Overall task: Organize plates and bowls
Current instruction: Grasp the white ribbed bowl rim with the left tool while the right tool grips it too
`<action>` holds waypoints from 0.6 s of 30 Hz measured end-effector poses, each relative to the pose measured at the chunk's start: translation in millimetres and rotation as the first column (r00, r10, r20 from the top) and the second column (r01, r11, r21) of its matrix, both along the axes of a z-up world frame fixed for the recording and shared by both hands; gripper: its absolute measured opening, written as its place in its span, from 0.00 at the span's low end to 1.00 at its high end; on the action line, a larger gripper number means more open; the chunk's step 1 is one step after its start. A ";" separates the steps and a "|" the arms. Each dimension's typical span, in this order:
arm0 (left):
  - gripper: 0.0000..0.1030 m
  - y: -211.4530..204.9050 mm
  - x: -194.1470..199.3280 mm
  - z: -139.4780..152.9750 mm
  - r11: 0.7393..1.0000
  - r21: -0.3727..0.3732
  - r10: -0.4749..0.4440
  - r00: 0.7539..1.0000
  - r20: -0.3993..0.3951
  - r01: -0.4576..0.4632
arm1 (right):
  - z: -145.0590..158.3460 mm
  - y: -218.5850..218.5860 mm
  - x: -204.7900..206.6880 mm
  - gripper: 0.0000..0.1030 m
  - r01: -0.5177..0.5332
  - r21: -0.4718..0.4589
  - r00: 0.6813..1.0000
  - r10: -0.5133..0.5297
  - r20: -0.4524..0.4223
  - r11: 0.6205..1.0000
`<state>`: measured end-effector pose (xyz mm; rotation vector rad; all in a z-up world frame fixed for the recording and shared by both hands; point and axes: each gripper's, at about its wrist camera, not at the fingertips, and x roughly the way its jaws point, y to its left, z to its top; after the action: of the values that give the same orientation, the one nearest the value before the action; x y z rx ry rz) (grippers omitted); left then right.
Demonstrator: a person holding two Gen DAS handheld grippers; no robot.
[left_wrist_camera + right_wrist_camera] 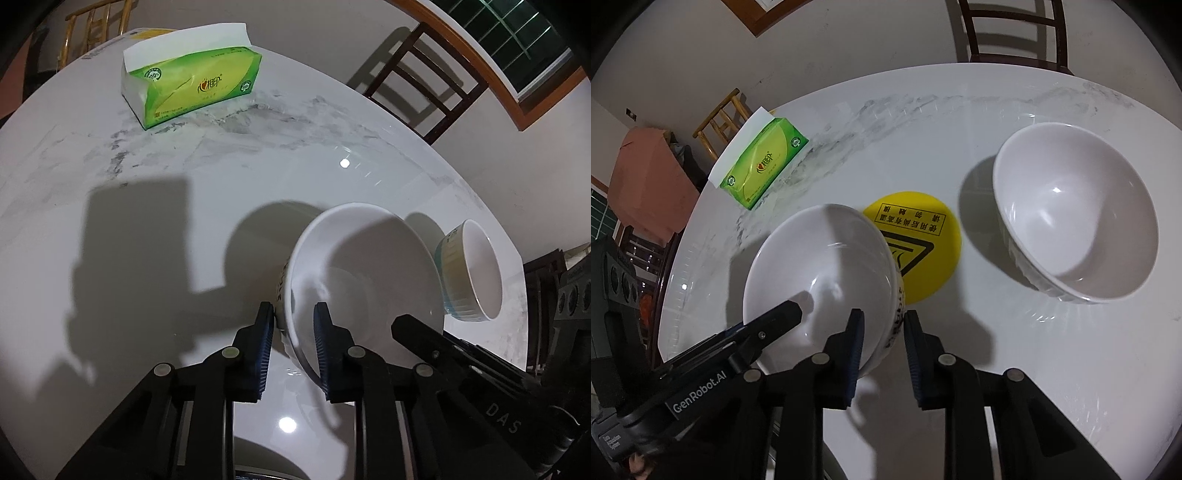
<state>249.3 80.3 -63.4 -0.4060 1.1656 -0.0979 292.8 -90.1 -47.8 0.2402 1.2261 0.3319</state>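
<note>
My left gripper [293, 317] is shut on the rim of a large white bowl [369, 273], held tilted above the marble table [184, 166]. My right gripper [882, 325] is shut on the rim of a white bowl [820, 273] with dark markings on its outside. In the left wrist view a small white bowl with pale green outer stripes [476, 269] hangs tilted at the right, with a black finger [413, 328] of the other gripper below it. In the right wrist view a second large white bowl [1075, 214] stands on the table at the right, and the other gripper's black finger [775, 321] reaches into the held bowl.
A green tissue pack [192, 88] lies at the table's far side; it also shows in the right wrist view [762, 166]. A yellow round warning sticker [919, 240] marks the table's middle. Dark wooden chairs [417, 77] [1015, 33] stand beyond the far edge.
</note>
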 end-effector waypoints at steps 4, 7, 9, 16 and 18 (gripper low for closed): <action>0.17 -3.0 -1.4 0.2 1.000 -0.005 0.002 1.000 -0.010 -0.002 | 2.1 -0.1 -4.1 0.21 0.004 -0.003 1.000 -0.004 0.004 1.000; 0.16 -6.0 -4.0 1.5 1.000 0.004 -0.007 1.000 -0.012 0.007 | 8.0 -0.2 -8.9 0.22 0.002 -0.010 1.000 -0.001 0.022 1.000; 0.16 -7.3 -7.0 4.1 1.000 -0.001 -0.007 1.000 -0.012 0.007 | 12.4 0.3 -9.0 0.22 0.007 -0.004 1.000 -0.007 0.031 1.000; 0.15 -15.6 -19.1 22.0 1.000 0.002 -0.025 1.000 0.009 0.025 | 35.1 -9.1 -26.5 0.22 0.009 -0.002 0.997 -0.009 0.075 1.000; 0.15 -20.3 -23.2 28.0 0.999 0.006 -0.034 0.999 0.019 0.034 | 42.1 -12.6 -32.6 0.22 0.013 -0.005 0.996 -0.013 0.089 1.000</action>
<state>226.1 60.0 -35.4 -0.3792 1.1544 -0.1277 260.2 -102.7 -5.7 0.2263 1.1374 0.3246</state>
